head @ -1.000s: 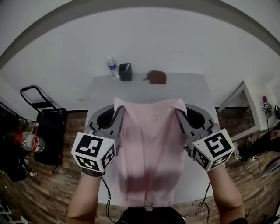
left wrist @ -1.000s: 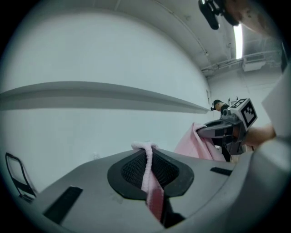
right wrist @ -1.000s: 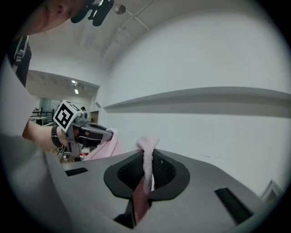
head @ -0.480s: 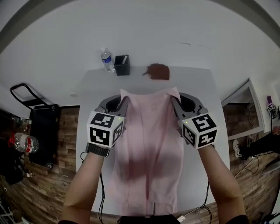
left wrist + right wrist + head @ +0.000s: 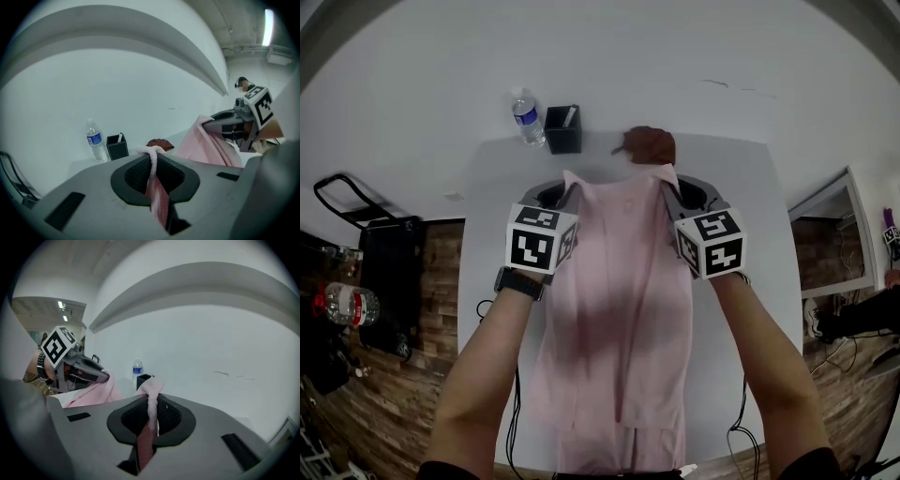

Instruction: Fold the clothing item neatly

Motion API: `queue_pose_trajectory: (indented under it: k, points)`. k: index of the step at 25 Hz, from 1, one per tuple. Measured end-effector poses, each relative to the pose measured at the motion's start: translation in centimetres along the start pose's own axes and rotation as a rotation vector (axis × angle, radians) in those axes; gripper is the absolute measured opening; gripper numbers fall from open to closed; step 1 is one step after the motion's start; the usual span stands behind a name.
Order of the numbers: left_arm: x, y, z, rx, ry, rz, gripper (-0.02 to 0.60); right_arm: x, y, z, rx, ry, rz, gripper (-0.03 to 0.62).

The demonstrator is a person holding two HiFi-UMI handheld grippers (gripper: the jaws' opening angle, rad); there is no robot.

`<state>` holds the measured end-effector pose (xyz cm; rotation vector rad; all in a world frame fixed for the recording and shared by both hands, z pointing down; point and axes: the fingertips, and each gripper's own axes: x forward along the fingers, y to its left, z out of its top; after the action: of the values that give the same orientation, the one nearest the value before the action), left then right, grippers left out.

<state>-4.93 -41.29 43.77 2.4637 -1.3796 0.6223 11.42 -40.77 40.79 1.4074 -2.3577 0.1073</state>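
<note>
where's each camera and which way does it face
Head view: on the person's head, looking steeply down at the pink shirt and table; both forearms show.
Left gripper view: on the left gripper, facing the wall; its fingers pinch the shirt.
Right gripper view: on the right gripper, facing the wall; fingers pinch shirt too.
Both gripper views share the water bottle.

Left gripper [image 5: 563, 191]: jaws pinched tight on the shirt [image 5: 619, 281], top left, angled forward and down.
Right gripper [image 5: 673, 187]: jaws clamped top right, level with its partner.
Forearms [image 5: 483, 366]: both outstretched.
</note>
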Motion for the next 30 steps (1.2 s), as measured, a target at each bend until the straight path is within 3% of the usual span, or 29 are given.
queue_pose_trajectory:
  k: [13,15,16,17,19,21,26,30]
  points:
    - [8.5,3.5,-5.7,-0.024,0.125,0.064,0.025,9.0,-0.7,-8.4,-0.053,0.140,-0.016,0.029]
    - [9.7,3.8,-6.1,-0.040,0.141,0.048,0.026,10.1,-0.7,-8.7,-0.056,0.139,0.000,0.029]
    - [10.2,3.9,-6.4,-0.046,0.152,0.037,0.052,10.6,-0.5,-9.0,-0.055,0.141,0.014,0.031]
    - [10.5,3.8,-6.7,-0.050,0.163,0.025,0.118,11.0,-0.3,-9.3,-0.053,0.146,0.026,0.041]
    - [10.6,3.6,-7.1,-0.058,0.181,-0.006,0.173,11.2,-0.2,-9.7,-0.045,0.152,0.034,0.133]
    - [10.0,3.3,-7.6,-0.067,0.195,-0.038,0.201,10.7,-0.7,-9.5,-0.030,0.143,0.024,0.177]
    - [7.2,3.4,-8.0,-0.112,0.207,-0.106,0.224,7.4,-0.6,-6.9,0.009,0.081,0.033,0.216]
    - [5.5,3.8,-7.8,-0.156,0.221,-0.159,0.230,6.4,1.5,-6.4,-0.069,0.082,0.048,0.217]
